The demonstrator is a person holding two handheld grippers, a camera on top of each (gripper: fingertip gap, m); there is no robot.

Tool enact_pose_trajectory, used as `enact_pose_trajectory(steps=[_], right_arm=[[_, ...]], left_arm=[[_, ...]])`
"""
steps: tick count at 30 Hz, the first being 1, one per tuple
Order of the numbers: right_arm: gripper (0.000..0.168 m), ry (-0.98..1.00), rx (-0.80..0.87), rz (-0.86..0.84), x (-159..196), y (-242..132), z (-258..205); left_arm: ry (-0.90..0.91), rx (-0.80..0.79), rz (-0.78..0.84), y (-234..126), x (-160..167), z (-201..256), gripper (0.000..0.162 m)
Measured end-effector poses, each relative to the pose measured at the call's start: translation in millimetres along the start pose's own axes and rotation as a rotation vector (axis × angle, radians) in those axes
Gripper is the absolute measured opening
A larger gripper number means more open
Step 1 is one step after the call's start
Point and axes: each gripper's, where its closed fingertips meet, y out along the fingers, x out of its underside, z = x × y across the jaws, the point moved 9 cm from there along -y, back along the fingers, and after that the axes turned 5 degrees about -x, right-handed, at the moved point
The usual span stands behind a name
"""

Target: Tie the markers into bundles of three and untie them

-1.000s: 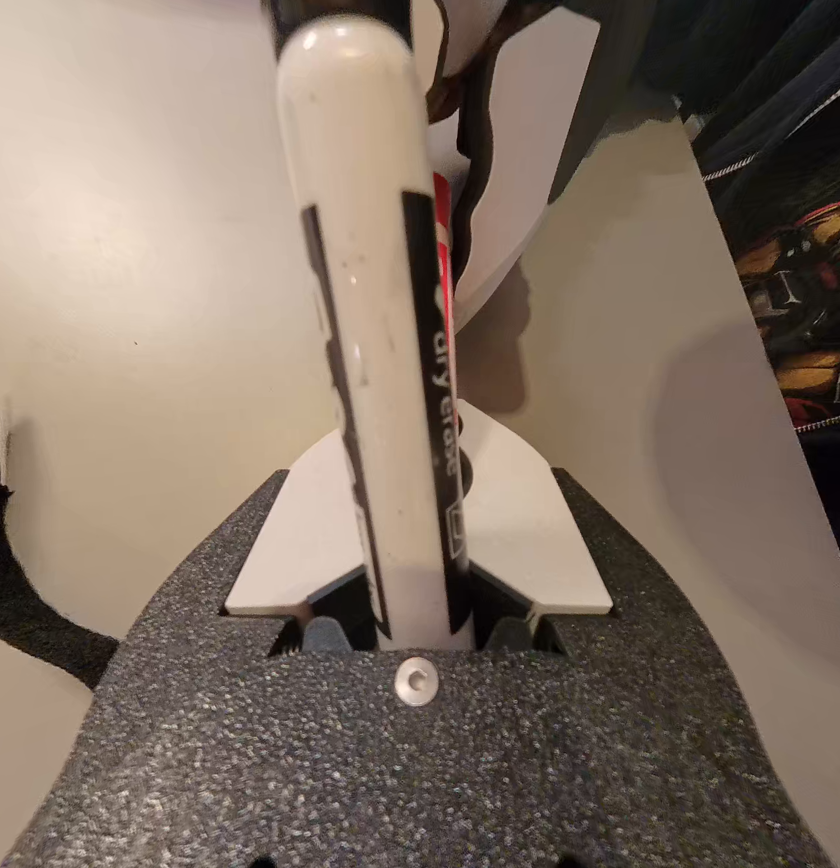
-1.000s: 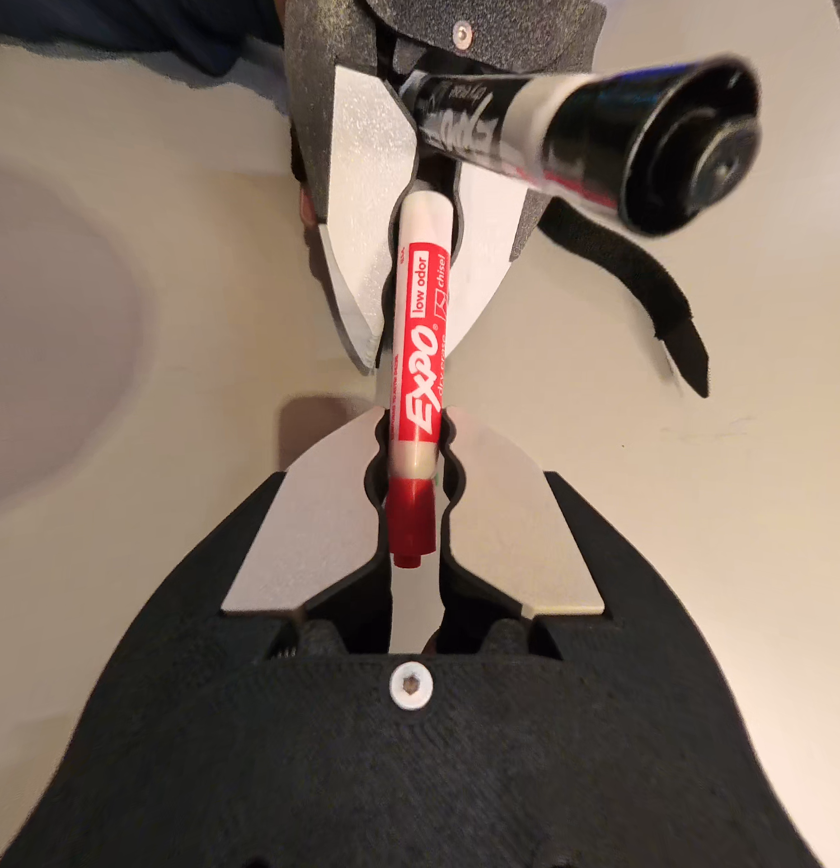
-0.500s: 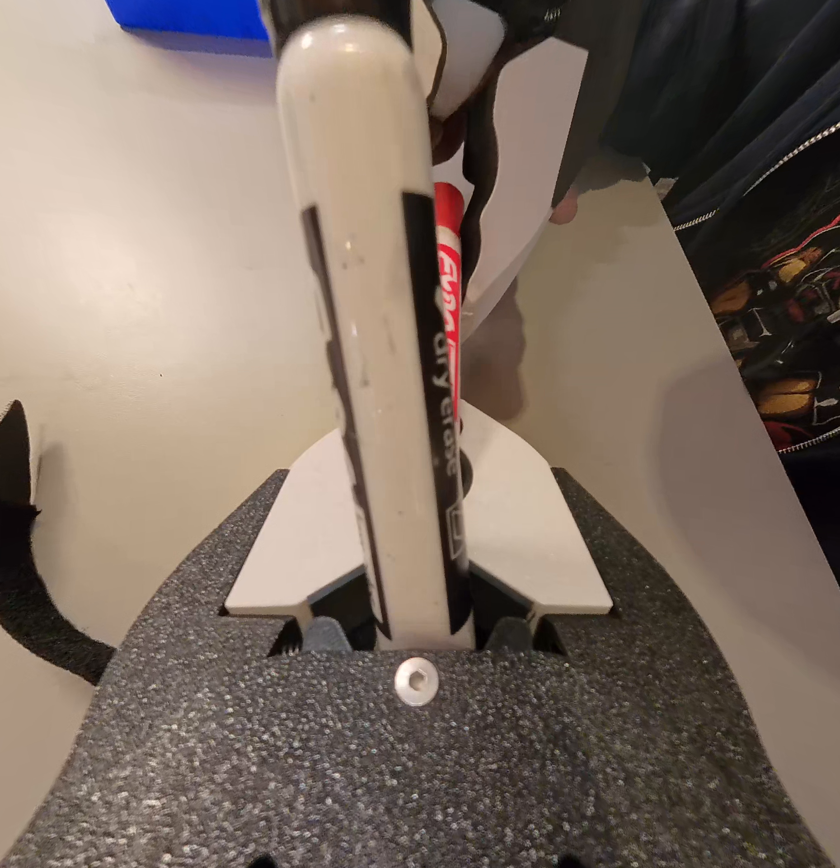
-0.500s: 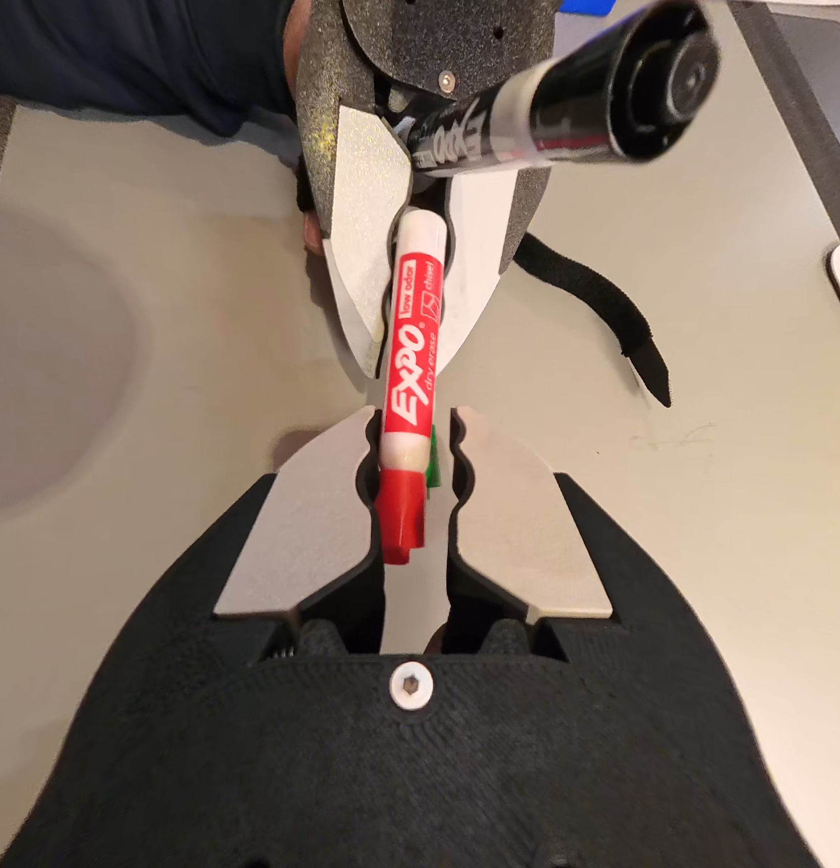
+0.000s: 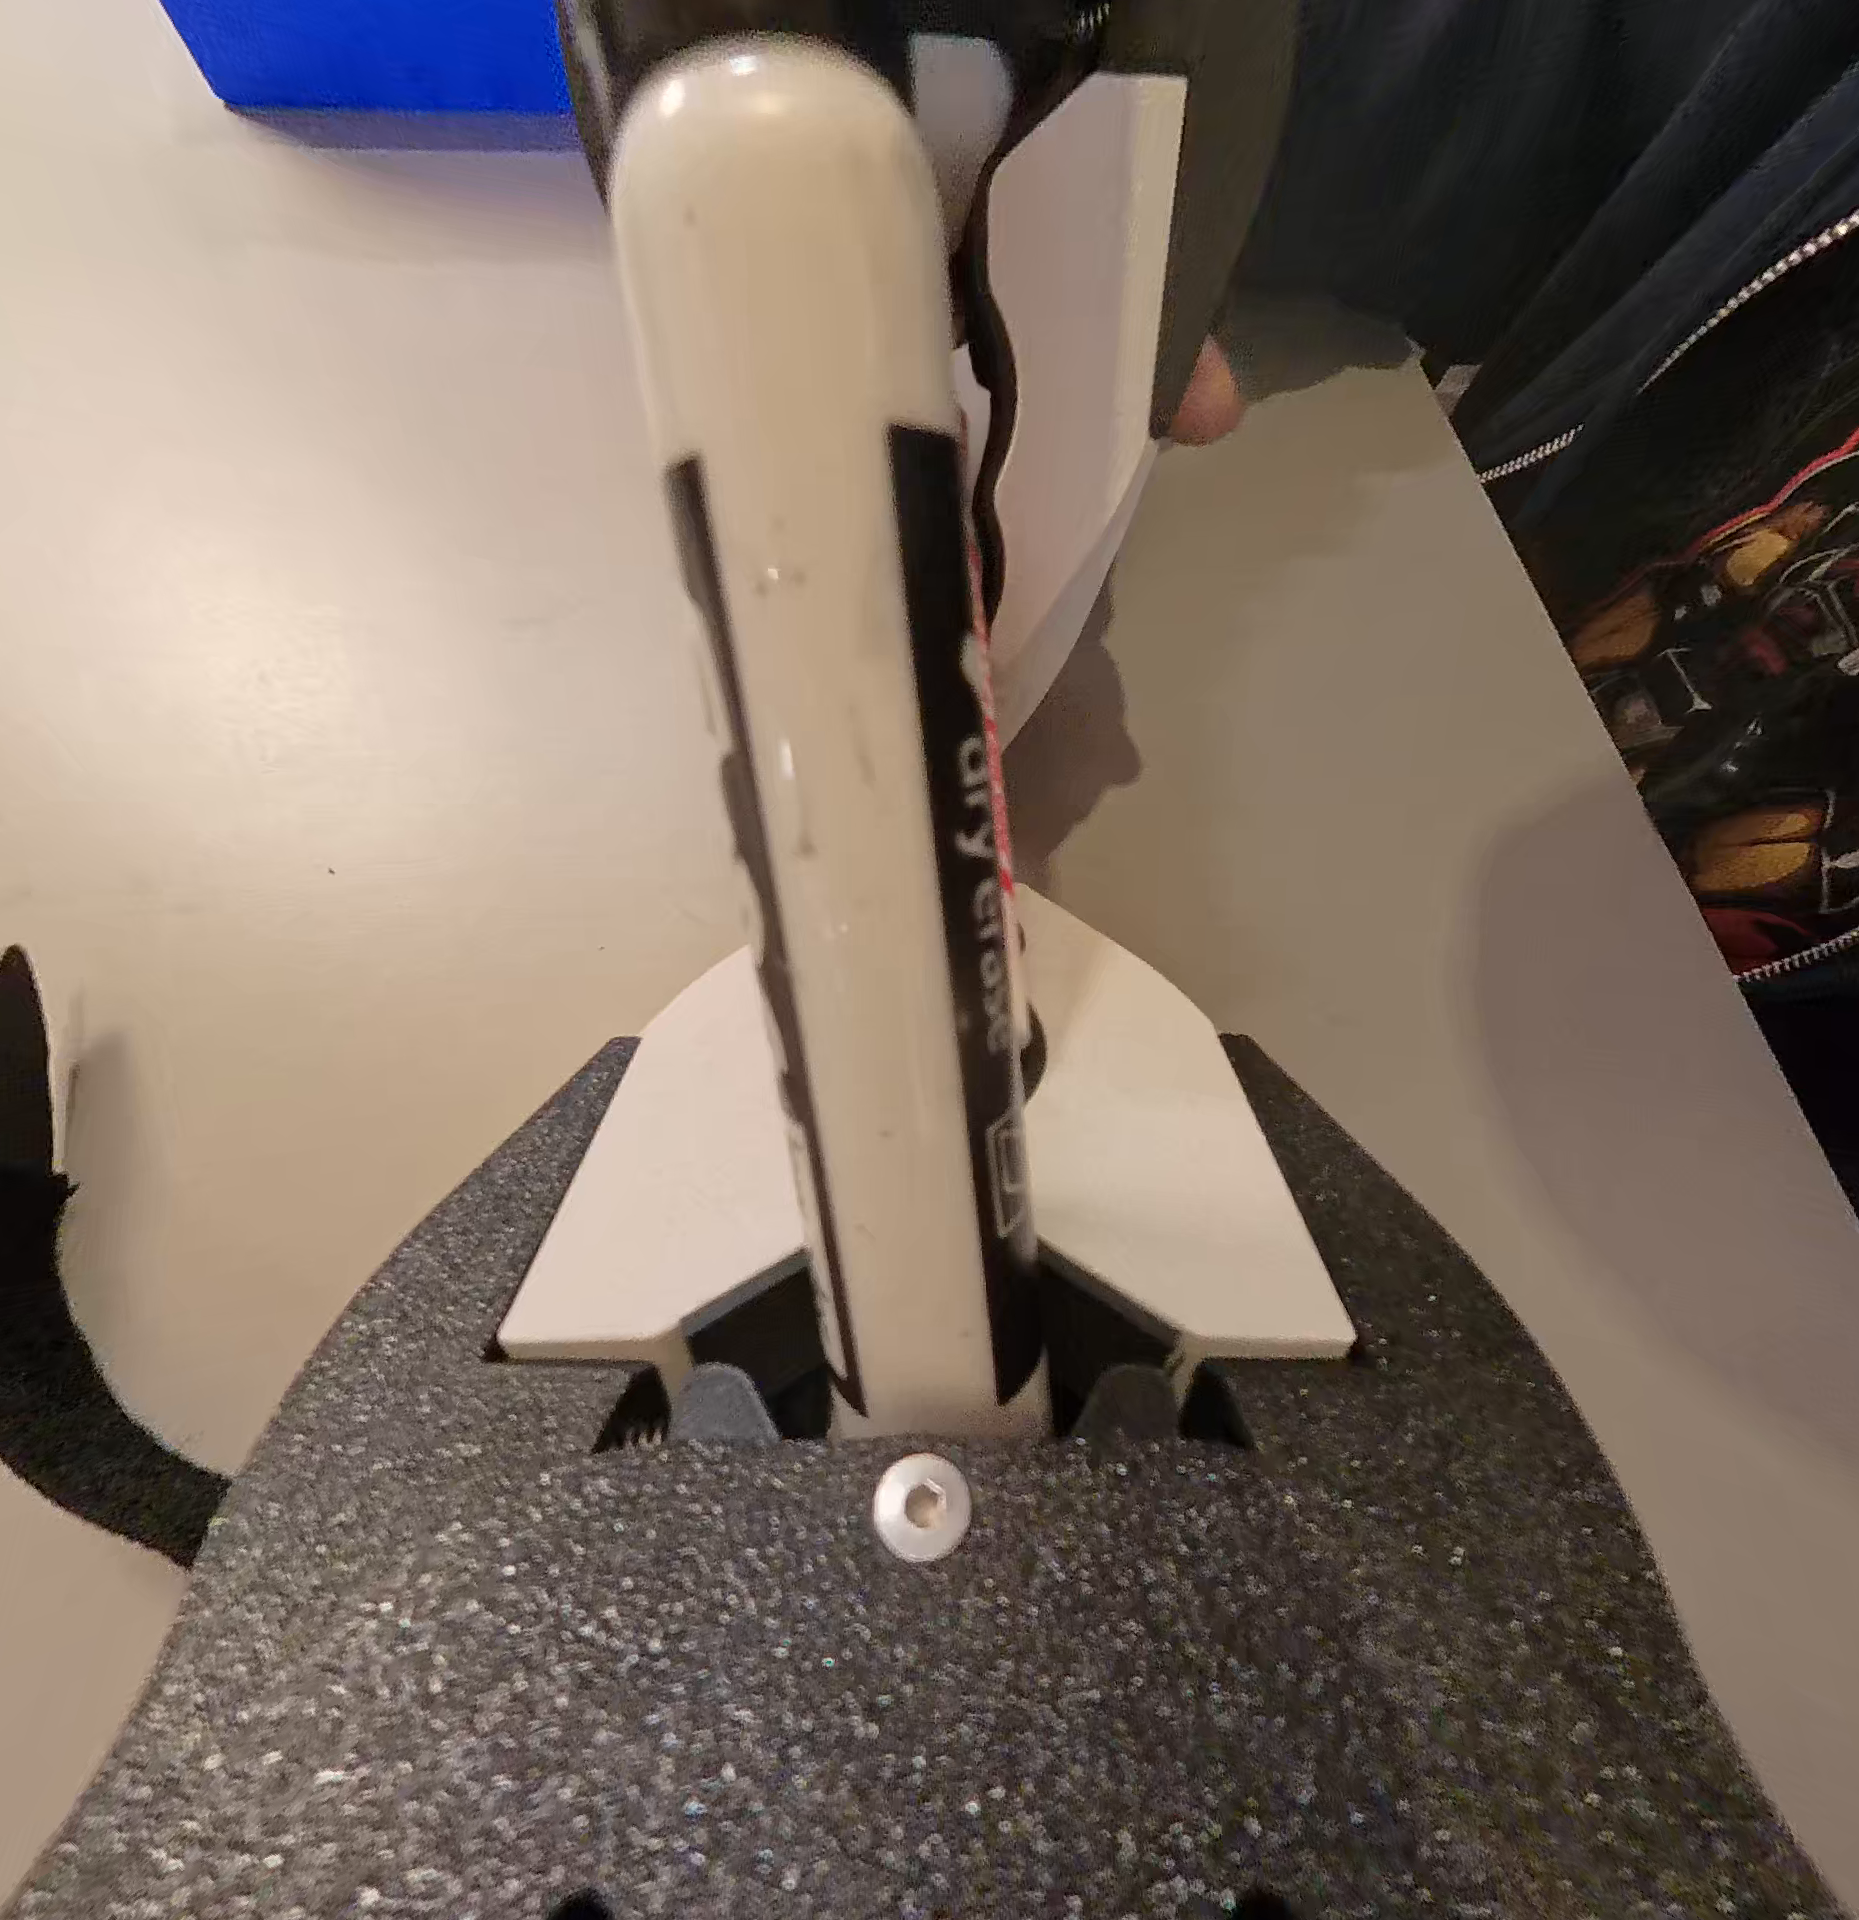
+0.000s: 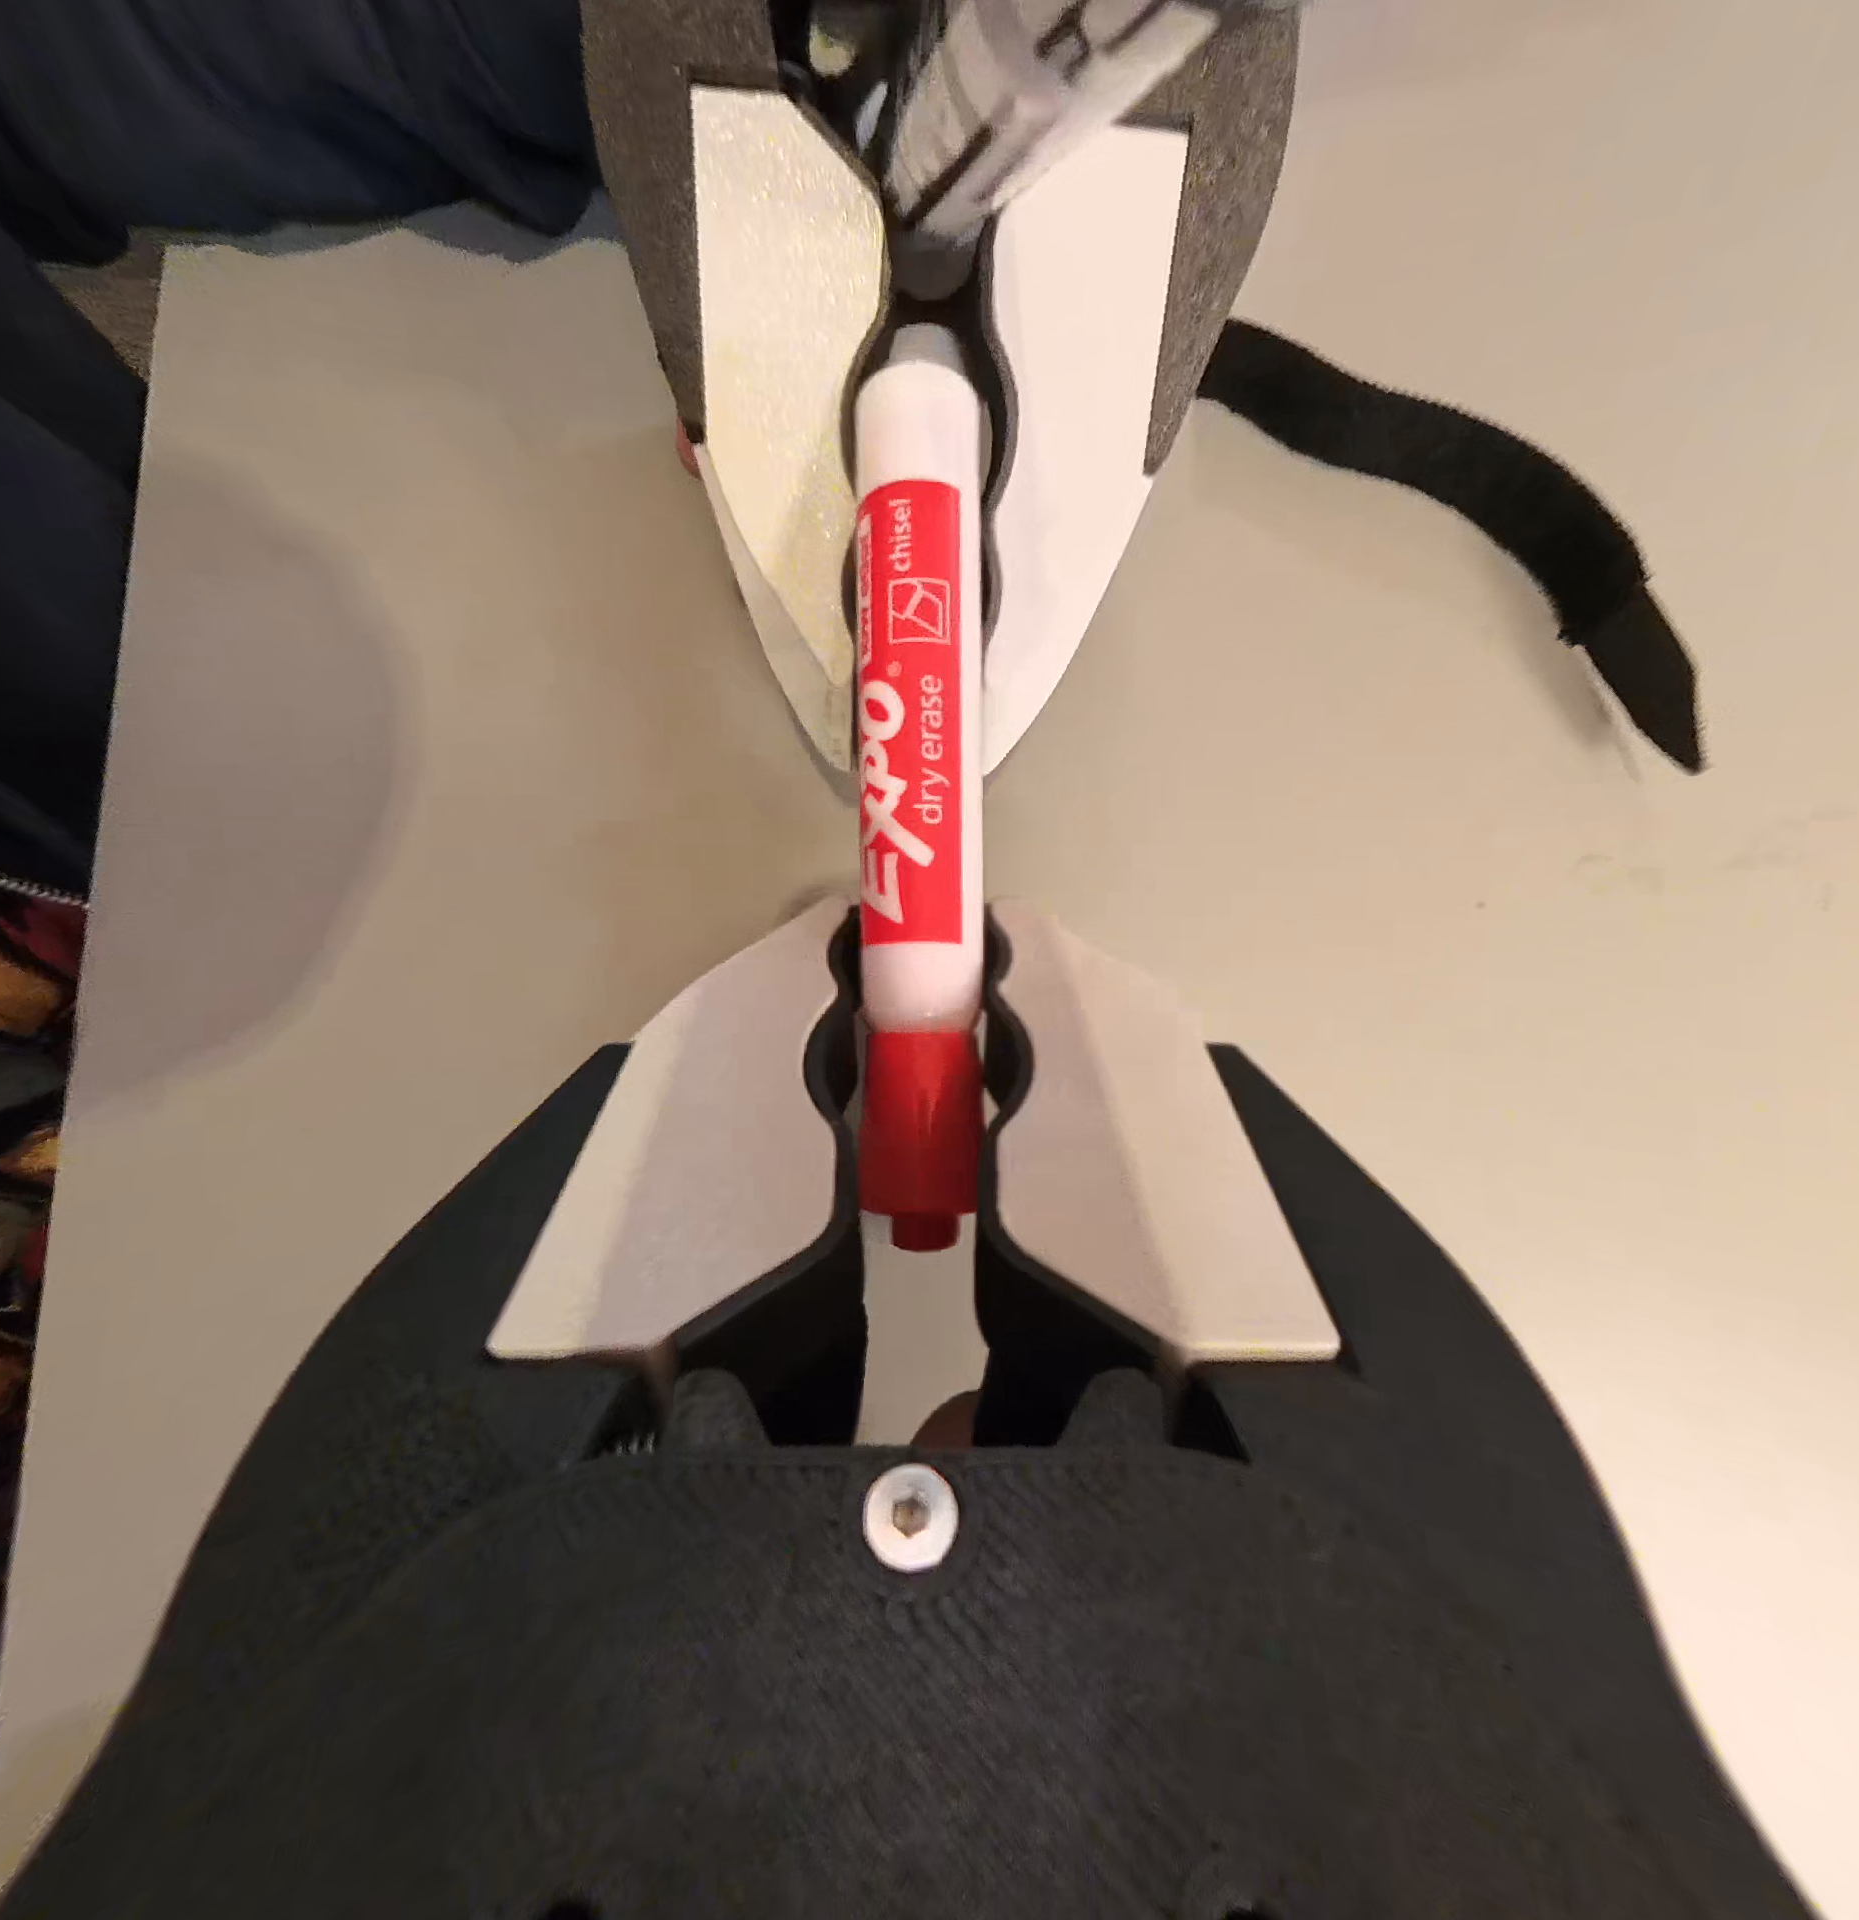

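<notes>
- Nearest our right gripper [image 6: 920,1049], at six o'clock in the right wrist view, the jaws sit narrowly parted around the red cap of the red marker [image 6: 917,727]; whether they press it we cannot tell.
- At twelve o'clock from there, the left gripper [image 6: 925,343] faces us, its jaws pinching the marker's far end, so the marker bridges both tools above the counter [image 6: 1424,935].
- Close up in the left wrist view, the black marker [image 5: 842,831] runs from six to twelve o'clock, trapped between those same jaws, with a sliver of the red one at its right.
- We judge these markers light, stiff and smooth-skinned, likely to slide or roll in a loose hold; take them mid-barrel, in the notches, not on the cap.
- Farther out, a black strap [image 6: 1476,499] trails toward two o'clock.
- Farthest, a blue block [image 5: 385,62] lies at eleven o'clock.
</notes>
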Motion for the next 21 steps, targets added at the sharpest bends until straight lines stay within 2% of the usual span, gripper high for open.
enact_pose_trajectory(steps=[7, 21], right_arm=[[0.019, 0.021, -0.025, -0.107, 2.5, 5.4, -5.4], [0.019, 0.000, -0.045, -0.041, -3.4, 2.8, -6.7]], left_arm=[[0.024, 0.012, -0.053, 6.8, 0.3, 4.9, 0.020], [0.078, -0.025, -0.228, 14.4, 8.7, 10.7, 0.020]])
